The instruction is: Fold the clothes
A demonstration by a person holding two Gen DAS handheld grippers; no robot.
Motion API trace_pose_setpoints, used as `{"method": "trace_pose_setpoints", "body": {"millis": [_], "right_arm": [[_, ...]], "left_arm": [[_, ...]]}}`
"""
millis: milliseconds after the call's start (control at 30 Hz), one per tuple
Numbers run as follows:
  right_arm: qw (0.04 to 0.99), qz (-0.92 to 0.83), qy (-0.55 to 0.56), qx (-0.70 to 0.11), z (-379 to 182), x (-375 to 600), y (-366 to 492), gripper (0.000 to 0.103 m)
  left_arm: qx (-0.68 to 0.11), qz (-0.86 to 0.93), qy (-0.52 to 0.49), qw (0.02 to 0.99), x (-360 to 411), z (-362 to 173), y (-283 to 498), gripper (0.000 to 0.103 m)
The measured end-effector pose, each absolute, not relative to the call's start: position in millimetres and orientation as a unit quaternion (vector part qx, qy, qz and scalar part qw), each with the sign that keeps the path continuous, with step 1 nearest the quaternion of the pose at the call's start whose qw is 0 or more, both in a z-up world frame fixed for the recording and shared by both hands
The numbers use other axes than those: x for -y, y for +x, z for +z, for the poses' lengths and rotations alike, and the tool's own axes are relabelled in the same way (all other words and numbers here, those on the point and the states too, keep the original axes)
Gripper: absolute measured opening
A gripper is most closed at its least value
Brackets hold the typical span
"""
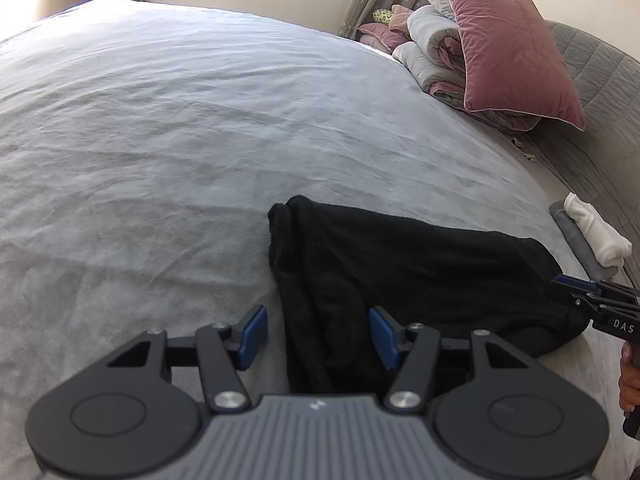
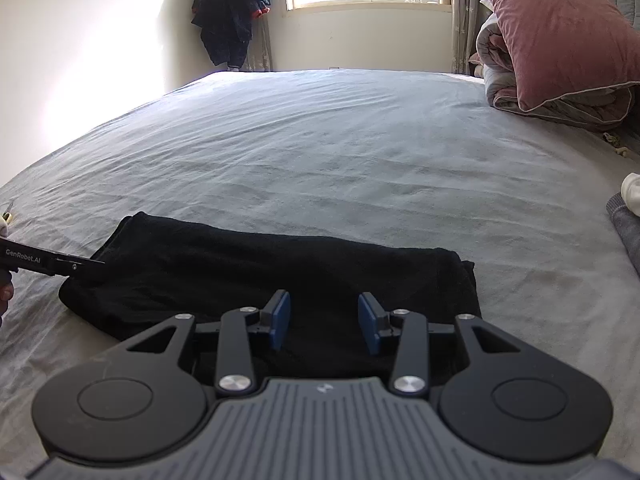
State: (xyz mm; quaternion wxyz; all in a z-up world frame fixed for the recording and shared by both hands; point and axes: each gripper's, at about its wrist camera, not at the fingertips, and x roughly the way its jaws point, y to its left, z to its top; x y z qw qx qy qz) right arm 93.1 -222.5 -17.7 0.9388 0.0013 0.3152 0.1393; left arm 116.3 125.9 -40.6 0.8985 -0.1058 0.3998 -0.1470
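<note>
Left claw [image 1: 316, 336]: spread, blue pads apart, straddling the left end of the garment, pinching nothing.
Black garment [image 2: 280, 268]: folded into a long band, lying flat near the bed's [image 2: 320, 140] near edge.
Right claw [image 2: 323, 322]: spread over the garment's right end, pinching nothing.
Folded white and grey clothes [image 1: 592, 236]: right edge of bed.
Pink pillow [image 1: 516, 44]: on rolled duvet [image 1: 428, 48], far right corner.
</note>
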Motion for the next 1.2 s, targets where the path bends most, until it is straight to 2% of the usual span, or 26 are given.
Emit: {"method": "trace_pose_setpoints", "body": {"millis": [533, 867, 967, 1033, 1200], "right_arm": [[0.936, 0.146, 0.002, -0.320, -23.0, 216.2, 95.4, 0.042], [0.936, 0.147, 0.002, -0.320, -23.7, 214.7, 95.6, 0.042], [0.936, 0.148, 0.002, -0.321, -24.4, 213.7, 95.9, 0.042], [0.935, 0.149, 0.002, -0.322, -25.0, 212.8, 96.0, 0.042], [0.935, 0.153, 0.000, -0.319, -24.3, 211.7, 96.1, 0.042]], "left_arm": [[-0.393, -0.163, -0.104, 0.899, -116.5, -43.5, 112.6, 0.051], [-0.398, -0.172, -0.139, 0.890, -120.7, -47.0, 115.3, 0.034], [-0.401, -0.178, -0.144, 0.887, -120.1, -48.2, 115.3, 0.026], [-0.400, -0.180, -0.140, 0.887, -117.5, -48.1, 115.0, 0.016], [-0.386, -0.183, -0.153, 0.891, -114.6, -37.3, 113.4, 0.011]]}}
